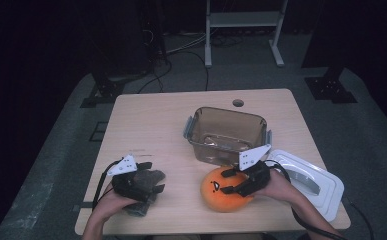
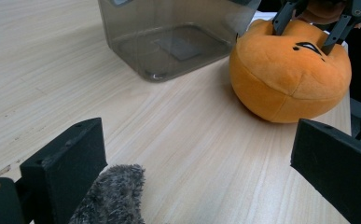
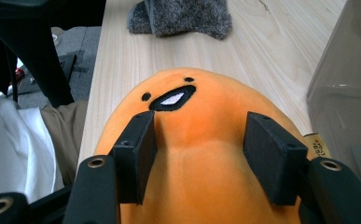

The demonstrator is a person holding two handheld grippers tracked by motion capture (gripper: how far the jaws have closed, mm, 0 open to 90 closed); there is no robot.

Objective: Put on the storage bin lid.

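Note:
An orange plush toy (image 1: 216, 197) with a stitched face lies near the table's front edge, right of centre. My right gripper (image 1: 227, 181) sits on top of it. In the right gripper view its jaws (image 3: 199, 140) straddle the crown of the toy (image 3: 197, 186), and the fabric between the pads looks smooth, not squeezed. A grey furry plush (image 1: 137, 208) lies at the front left. My left gripper (image 1: 151, 182) hovers over it, open wide. In the left gripper view (image 2: 201, 149) the fur (image 2: 110, 198) sits by one jaw, untouched by the other.
A clear smoky plastic container (image 1: 228, 112) stands open behind the orange toy, near the middle of the wooden table (image 1: 151, 130). Its white lid (image 1: 311, 182) lies at the front right corner. A person's forearms come in over the front edge.

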